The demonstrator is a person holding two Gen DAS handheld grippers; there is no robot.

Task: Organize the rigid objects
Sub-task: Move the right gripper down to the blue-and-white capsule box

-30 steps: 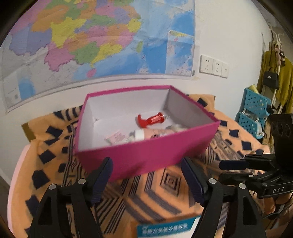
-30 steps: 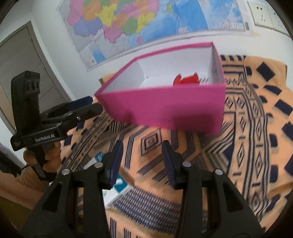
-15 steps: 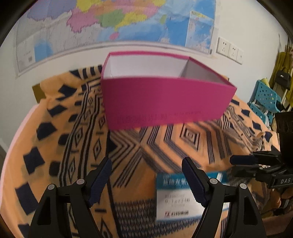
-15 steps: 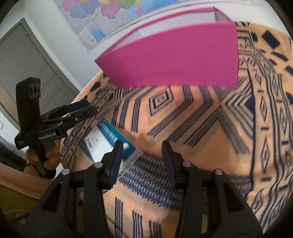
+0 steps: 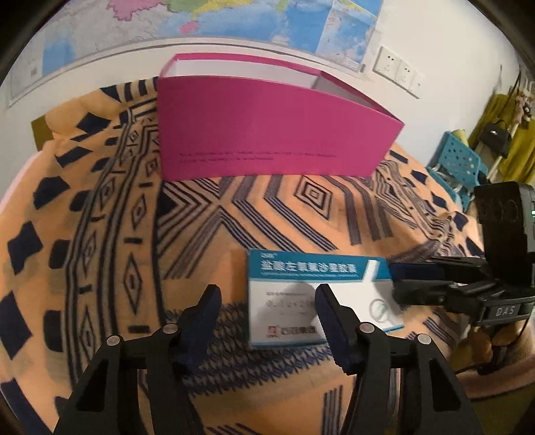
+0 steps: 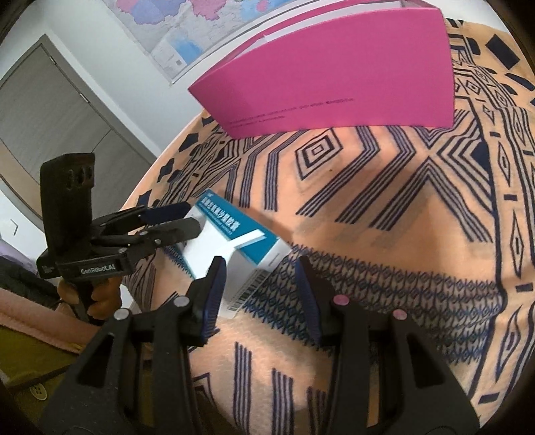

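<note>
I am finding the white-and-teal medicine carton (image 5: 302, 296) lying flat on the orange patterned cloth (image 5: 110, 241), near the cloth's front edge and well apart from the magenta box (image 5: 267, 134) standing further back against the wall. The box's inside is not visible from either camera. My left gripper (image 5: 267, 309) is hovering over the carton's left portion; its jaws have just been closing, yet they are standing apart, and I cannot tell whether either pad is touching the carton. In the right wrist view the same gripper (image 6: 182, 219) is reaching in from the left, its fingertips at the carton's (image 6: 234, 247) far end. My right gripper (image 6: 259, 287) is sitting just in front of the carton's barcode end with its jaws partly apart and nothing clamped between them. In the left wrist view it (image 5: 406, 279) is lying at the carton's right edge. A wall map (image 5: 234, 20) and wall sockets (image 5: 398, 68) are hanging behind the box.
</note>
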